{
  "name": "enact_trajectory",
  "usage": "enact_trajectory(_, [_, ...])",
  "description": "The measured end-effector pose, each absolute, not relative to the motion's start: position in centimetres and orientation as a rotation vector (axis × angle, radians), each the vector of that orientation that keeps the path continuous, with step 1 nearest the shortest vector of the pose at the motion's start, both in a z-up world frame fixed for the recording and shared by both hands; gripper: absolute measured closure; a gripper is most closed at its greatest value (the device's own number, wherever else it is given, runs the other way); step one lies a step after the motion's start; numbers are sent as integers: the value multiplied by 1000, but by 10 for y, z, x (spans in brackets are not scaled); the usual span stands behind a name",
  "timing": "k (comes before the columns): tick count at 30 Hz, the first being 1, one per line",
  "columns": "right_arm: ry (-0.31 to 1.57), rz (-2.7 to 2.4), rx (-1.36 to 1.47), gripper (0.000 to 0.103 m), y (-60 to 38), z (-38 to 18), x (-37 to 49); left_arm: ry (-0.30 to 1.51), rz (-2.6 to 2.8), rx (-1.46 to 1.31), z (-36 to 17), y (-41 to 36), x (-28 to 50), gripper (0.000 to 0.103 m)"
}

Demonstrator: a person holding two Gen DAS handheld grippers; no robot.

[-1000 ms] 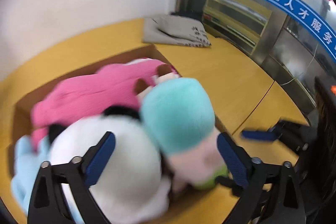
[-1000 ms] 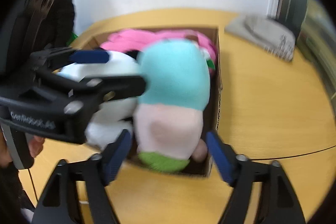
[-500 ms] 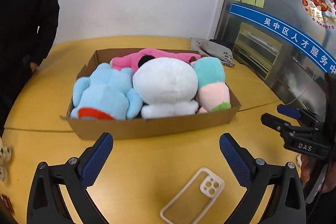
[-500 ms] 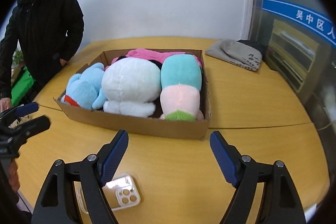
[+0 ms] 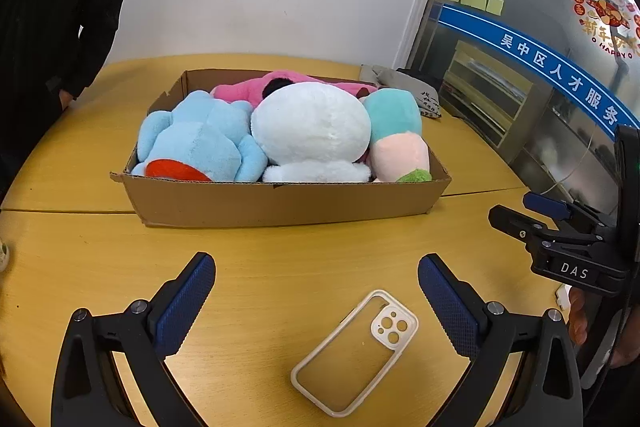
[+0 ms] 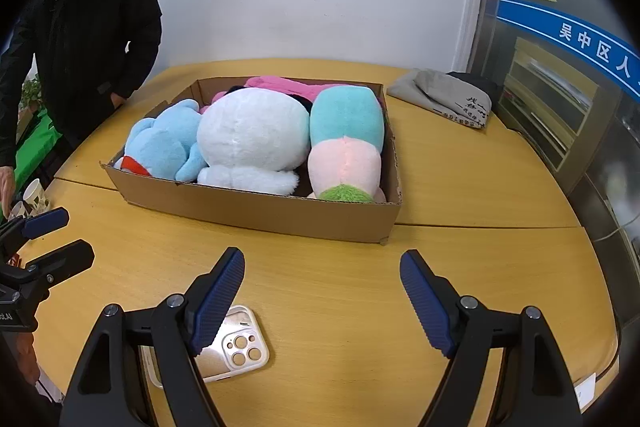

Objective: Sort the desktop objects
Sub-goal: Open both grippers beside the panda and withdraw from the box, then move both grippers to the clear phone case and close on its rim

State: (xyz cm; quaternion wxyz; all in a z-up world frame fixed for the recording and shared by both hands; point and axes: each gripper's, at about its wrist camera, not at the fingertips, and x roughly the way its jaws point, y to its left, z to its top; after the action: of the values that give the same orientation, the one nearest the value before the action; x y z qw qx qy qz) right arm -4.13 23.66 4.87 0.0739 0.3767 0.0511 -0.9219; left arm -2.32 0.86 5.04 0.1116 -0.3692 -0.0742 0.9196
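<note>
A cardboard box (image 5: 280, 201) (image 6: 256, 209) on the round wooden table holds a blue plush (image 5: 200, 143) (image 6: 160, 147), a white plush (image 5: 312, 127) (image 6: 252, 139), a teal-and-pink plush (image 5: 396, 131) (image 6: 346, 139) and a pink plush (image 5: 248, 87) at the back. A clear phone case (image 5: 356, 351) (image 6: 230, 347) lies on the table near me. My left gripper (image 5: 316, 303) is open and empty above the case. My right gripper (image 6: 322, 303) is open and empty, back from the box, with the case partly behind its left finger.
A grey folded bag (image 5: 404, 91) (image 6: 444, 95) lies at the table's far right. A person in black (image 6: 80, 39) stands at the left. Paper cups (image 6: 34, 197) stand at the left table edge. Glass cabinets (image 5: 520, 87) are on the right.
Both grippers have pulled back from over the box to the near side of the table. The plush toys stay in the box. The phone case has come into view.
</note>
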Motion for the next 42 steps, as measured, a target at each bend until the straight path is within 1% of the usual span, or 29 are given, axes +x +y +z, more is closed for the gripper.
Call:
enact_trajectory(15, [151,-2748,1209,23,244,32,-48,-227,2643,-1140,34,17,-32,0])
enact_trajectory(21, [150,-2735,1217,23,245,29,-47,-230,2614,-1202,21,21,-22,0])
enact_trajectory(29, [150,-2698,1216,23,246,23,-47,-356,2566,-1278,1,17,-14,1])
enact_trajectory(34, [141,-2612,1188,23,246,17,-43,-472,2507,-1358,-20,11,-4,5])
enact_trajectory(39, [295,-2365,1184,23,233,-16,-37,-548,2423,-1448,-47,11,8,12])
enact_trajectory(40, [317,-2326,1196,23,230,-25,-38,-566,2399,-1471,-54,12,9,15])
enact_trajectory(42, [312,-2317,1213,24,229,-33,-39,-608,2351,-1514,-67,13,10,20])
